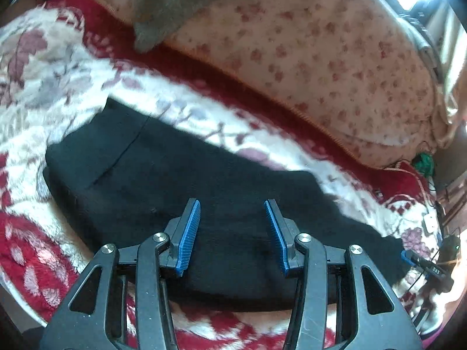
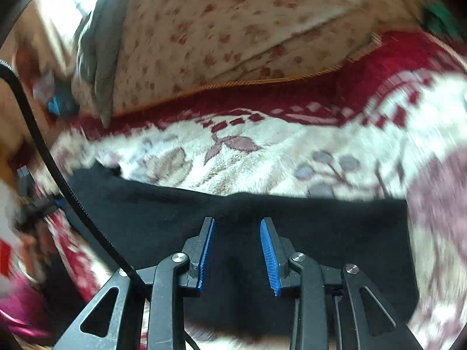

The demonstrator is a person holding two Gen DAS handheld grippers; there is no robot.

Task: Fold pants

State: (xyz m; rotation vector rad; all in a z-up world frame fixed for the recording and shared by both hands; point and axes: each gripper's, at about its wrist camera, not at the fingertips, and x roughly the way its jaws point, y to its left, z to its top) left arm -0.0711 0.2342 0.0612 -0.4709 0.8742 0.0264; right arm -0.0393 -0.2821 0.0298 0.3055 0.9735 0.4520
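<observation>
The black pants lie folded in a long band across a red and white floral blanket. My left gripper is open and empty, just above the pants' middle. In the right wrist view the pants fill the lower half. My right gripper is open and empty above them. The right gripper's blue tip shows at the pants' right end in the left wrist view.
A cream quilt with reddish flowers is piled behind the blanket, with a grey cloth draped on it. The quilt and grey cloth also show in the right wrist view. A black cable crosses the left.
</observation>
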